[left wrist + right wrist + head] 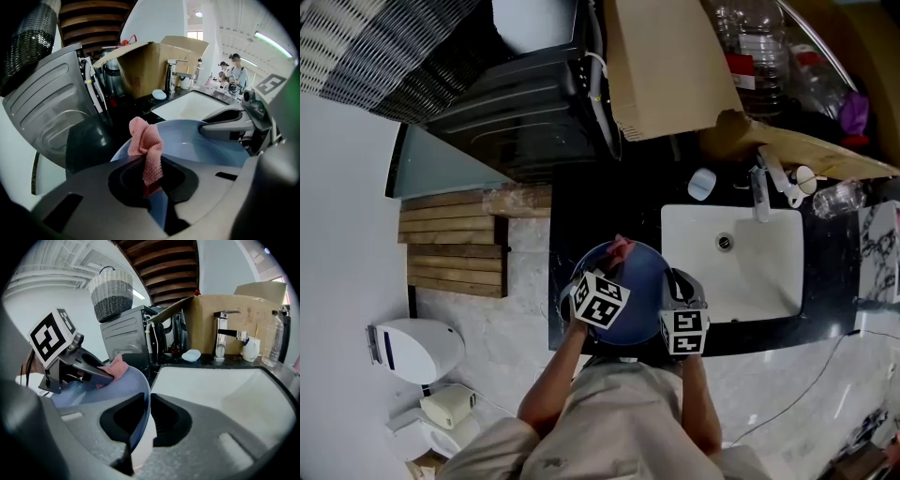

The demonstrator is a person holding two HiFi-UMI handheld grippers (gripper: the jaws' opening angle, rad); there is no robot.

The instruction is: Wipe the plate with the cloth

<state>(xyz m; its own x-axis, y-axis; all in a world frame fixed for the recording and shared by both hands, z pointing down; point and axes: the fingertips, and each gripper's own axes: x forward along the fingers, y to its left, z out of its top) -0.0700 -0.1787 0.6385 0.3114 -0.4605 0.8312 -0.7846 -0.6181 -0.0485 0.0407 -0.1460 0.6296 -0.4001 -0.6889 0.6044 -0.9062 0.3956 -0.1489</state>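
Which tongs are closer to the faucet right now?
Right. The right tongs, shut on the blue plate at its rim, sit at the white sink edge, this side of the faucet. The left tongs, holding the pink cloth, are across the plate, farther away.

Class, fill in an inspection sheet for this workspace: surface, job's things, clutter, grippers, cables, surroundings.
Surface: black counter with white sink.
Job's things: blue plate held over the counter edge; pink cloth on its rim.
Clutter: cardboard box, bottles, tap.
Grippers: left gripper shut on the cloth; right gripper shut on the plate's rim.
Cables: white cable beside the dark appliance.
Surroundings: wicker basket; people far off.
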